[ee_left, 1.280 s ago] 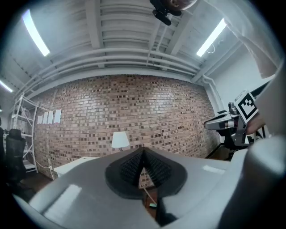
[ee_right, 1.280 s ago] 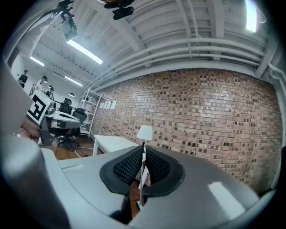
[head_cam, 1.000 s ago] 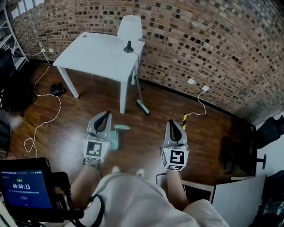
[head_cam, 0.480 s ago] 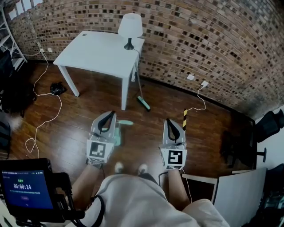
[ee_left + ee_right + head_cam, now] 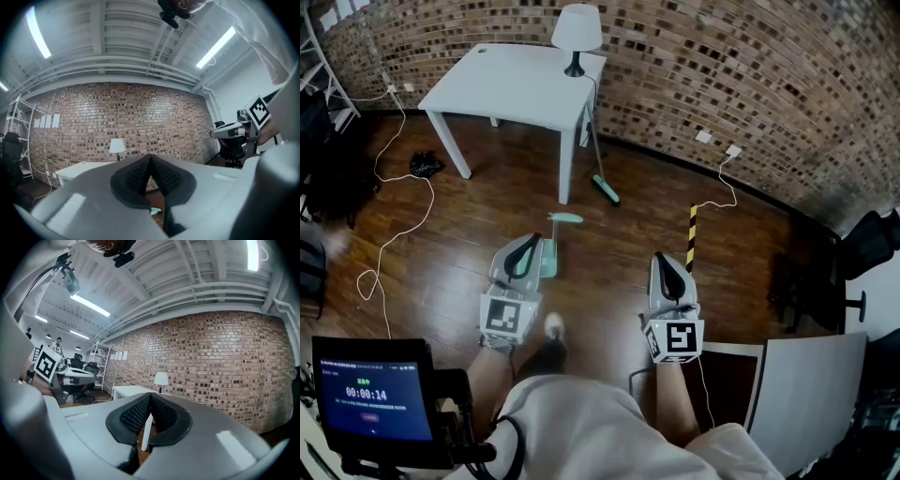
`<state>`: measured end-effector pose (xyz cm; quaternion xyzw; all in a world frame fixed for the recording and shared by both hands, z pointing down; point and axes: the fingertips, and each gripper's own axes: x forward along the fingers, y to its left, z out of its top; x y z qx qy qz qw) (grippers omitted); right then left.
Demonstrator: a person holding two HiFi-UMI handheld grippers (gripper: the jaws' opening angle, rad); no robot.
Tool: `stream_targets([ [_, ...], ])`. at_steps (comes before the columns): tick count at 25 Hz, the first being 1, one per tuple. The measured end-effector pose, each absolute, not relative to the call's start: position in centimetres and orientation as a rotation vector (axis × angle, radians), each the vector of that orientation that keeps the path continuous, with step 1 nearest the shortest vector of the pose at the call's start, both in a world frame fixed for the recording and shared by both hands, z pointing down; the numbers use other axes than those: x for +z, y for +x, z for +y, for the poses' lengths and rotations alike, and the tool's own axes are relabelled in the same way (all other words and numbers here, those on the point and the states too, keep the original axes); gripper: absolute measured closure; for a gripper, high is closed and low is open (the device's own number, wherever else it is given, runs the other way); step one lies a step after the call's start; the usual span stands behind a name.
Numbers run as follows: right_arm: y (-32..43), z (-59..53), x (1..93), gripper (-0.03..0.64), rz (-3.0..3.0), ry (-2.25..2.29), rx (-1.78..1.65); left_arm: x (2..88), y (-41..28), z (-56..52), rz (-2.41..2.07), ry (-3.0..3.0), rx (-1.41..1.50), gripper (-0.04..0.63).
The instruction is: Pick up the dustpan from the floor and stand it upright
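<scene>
The teal dustpan point(image 5: 551, 255) lies flat on the wooden floor, its handle point(image 5: 565, 217) pointing toward the white table. In the head view my left gripper point(image 5: 529, 241) is held level above the floor and overlaps the pan's left edge. It is shut, with nothing between the pads. A sliver of teal from the dustpan point(image 5: 154, 212) shows below the left gripper point(image 5: 150, 161) in its own view. My right gripper point(image 5: 665, 260) hangs well to the right of the pan, also level. This right gripper point(image 5: 151, 399) is shut and empty.
A white table point(image 5: 511, 89) with a lamp point(image 5: 577, 28) stands against the brick wall, a broom point(image 5: 602, 187) leaning at its corner. A yellow-black striped bar point(image 5: 692, 234) and cables point(image 5: 394, 225) lie on the floor. A white board point(image 5: 811, 394) and an office chair point(image 5: 825, 281) are at the right.
The person has walked on toward the table, carrying both grippers level. In the head view the dustpan now reaches ahead of the left gripper's tip instead of lying beside its body.
</scene>
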<state>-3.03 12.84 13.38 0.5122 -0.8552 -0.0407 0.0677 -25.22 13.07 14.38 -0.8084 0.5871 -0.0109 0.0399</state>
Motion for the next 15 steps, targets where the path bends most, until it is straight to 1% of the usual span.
stream_targets([
  [3, -0.6, 17.4, 13.7, 0.604, -2.619, 1.553, -0.104, 15.1, -22.9, 17.9, 1.781, -2.452, -0.041, 0.594],
  [10, 5.8, 31.9, 13.9, 0.604, -2.652, 1.532, -0.086, 14.8, -14.2, 33.0, 1.750, -2.468, -0.076, 0.595],
  [15, 8.3, 39.6, 12.0, 0.604, -2.678, 1.509, -0.071, 12.8, -11.8, 41.2, 1.756, -2.419, -0.066, 0.595],
])
